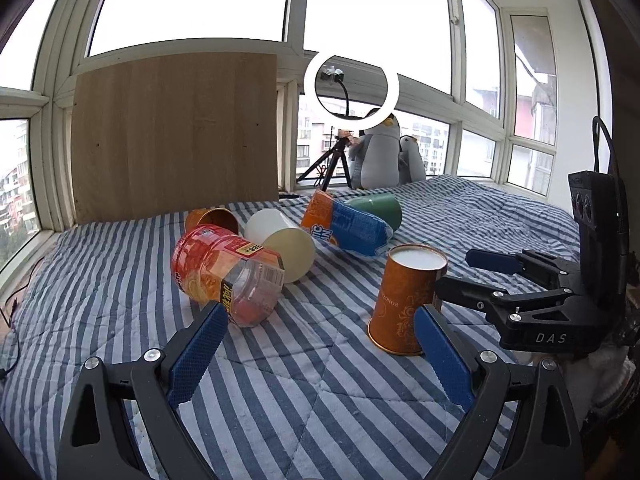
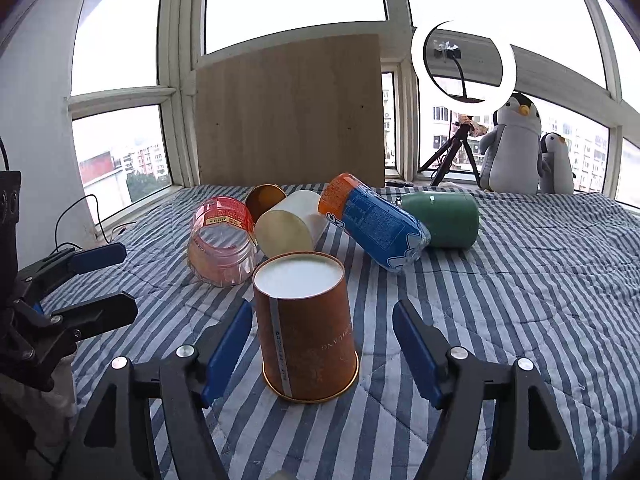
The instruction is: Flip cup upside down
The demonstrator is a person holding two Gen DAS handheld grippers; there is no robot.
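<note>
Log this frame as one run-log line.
stage: cup flipped | orange cup: upside down on striped bedcover, free | right gripper: open, straddling cup | left gripper: open, beside cup

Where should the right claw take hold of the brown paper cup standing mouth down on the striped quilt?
Grip the brown paper cup mid-wall, straight from the near side. The open right claw already straddles it. The wall tapers upward, so go below the white base.

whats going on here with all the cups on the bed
A person holds a gripper in each hand over a striped bedspread. The brown paper cup already stands upside down, rim on the cloth, between the open fingers of the right gripper, which are not touching it. The left gripper is open and holds nothing.
</note>
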